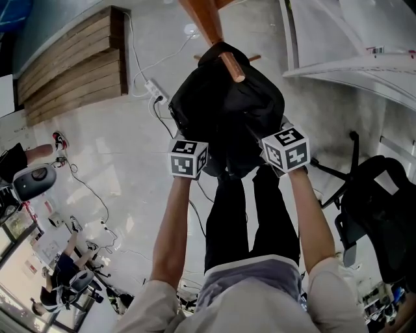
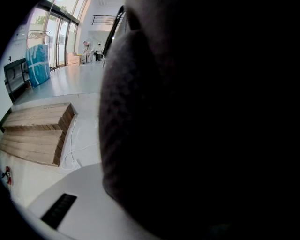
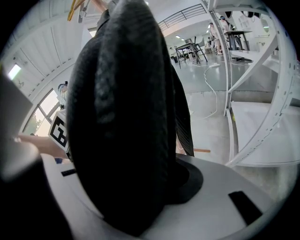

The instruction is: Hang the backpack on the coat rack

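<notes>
L gripper [image 1: 190,156] & R gripper [image 1: 285,149] both clamped on black fabric backpack [image 1: 227,110]. I hold it against brown wooden coat rack [image 1: 203,19], top by its angled peg [image 1: 232,67]. Hooking step, I reckon. Next: seat top over peg, check it bears wt, then release.

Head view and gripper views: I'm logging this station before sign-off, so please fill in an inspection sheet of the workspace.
Surface: pale glossy floor; no table in view.
Job's things: black backpack raised against the wooden coat rack peg; hooked or not, cannot tell.
Clutter: grey device at the left edge.
Grippers: left gripper and right gripper both clamp the backpack.
Cables: power strip with white leads on the floor.
Surroundings: wooden platform, office chair, white frame.
</notes>
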A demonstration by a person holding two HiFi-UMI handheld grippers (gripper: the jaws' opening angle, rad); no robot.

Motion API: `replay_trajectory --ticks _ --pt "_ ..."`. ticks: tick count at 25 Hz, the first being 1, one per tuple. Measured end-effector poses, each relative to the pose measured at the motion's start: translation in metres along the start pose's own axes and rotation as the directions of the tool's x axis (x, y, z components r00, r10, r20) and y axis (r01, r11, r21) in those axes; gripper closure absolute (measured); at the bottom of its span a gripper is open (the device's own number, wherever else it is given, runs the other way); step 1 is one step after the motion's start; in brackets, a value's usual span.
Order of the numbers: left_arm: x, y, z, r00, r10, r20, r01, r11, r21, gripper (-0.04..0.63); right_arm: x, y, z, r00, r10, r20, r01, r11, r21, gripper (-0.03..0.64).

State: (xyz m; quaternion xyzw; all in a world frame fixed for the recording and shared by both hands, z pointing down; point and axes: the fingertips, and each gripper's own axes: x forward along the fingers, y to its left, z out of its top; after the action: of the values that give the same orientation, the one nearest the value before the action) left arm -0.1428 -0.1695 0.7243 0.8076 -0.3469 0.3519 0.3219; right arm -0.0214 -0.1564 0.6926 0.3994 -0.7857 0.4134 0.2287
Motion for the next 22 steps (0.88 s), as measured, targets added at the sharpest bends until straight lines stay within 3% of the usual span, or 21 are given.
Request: replay_trajectory --ticks 11,22 --pt "0.012 0.011 0.006 1.0 0.011 0.017 -0.011 1.0 0.001 0.475 0.013 -0.01 0.006 1.0 0.007 0.019 -0.007 1.0 -0.003 0.462" --pt "0.028 0.021 0.004 0.999 0.036 0.024 -0.037 0.999 0.01 0.448 0.025 -0.034 0.008 0.999 -0.042 0.007 0.042 0.999 -0.024 0.387"
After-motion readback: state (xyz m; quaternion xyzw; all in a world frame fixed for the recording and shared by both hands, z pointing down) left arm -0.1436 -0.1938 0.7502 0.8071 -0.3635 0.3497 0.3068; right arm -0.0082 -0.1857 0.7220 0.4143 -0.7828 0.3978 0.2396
